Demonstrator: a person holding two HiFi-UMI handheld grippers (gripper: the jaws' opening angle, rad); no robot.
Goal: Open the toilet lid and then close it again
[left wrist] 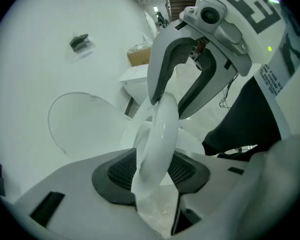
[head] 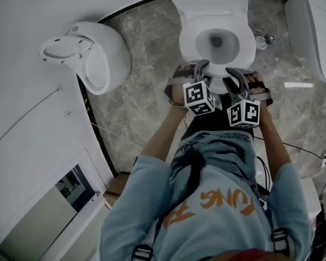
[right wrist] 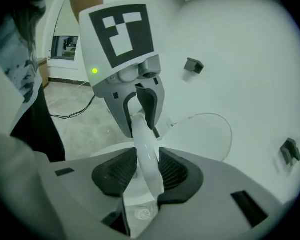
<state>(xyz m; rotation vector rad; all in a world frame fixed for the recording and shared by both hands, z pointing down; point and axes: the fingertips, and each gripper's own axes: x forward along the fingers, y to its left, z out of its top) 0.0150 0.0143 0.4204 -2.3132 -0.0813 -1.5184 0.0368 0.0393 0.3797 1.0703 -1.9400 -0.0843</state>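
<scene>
The white toilet (head: pixel 214 15) stands at the top middle of the head view, its bowl (head: pixel 217 41) showing from above. Both grippers hold the front of its hinged white rim (head: pixel 218 84), raised off the bowl; whether this is the lid or the seat ring I cannot tell. My left gripper (head: pixel 204 65) is shut on the rim's left side and my right gripper (head: pixel 233 72) on its right. In the left gripper view the thick rounded rim (left wrist: pixel 157 144) runs between my left gripper's (left wrist: pixel 155 171) pads up to the right gripper (left wrist: pixel 169 106). The right gripper view shows the rim (right wrist: pixel 147 159) pinched by the right gripper (right wrist: pixel 147 171), with the left gripper (right wrist: pixel 140 121) beyond.
A white wall-hung fixture (head: pixel 92 56) sits to the left and another white fixture (head: pixel 315 31) at the right edge. Thin cables (head: pixel 299 148) cross the grey marble floor (head: pixel 141 107). A cardboard box (head: pixel 119 186) lies by the wall at the lower left.
</scene>
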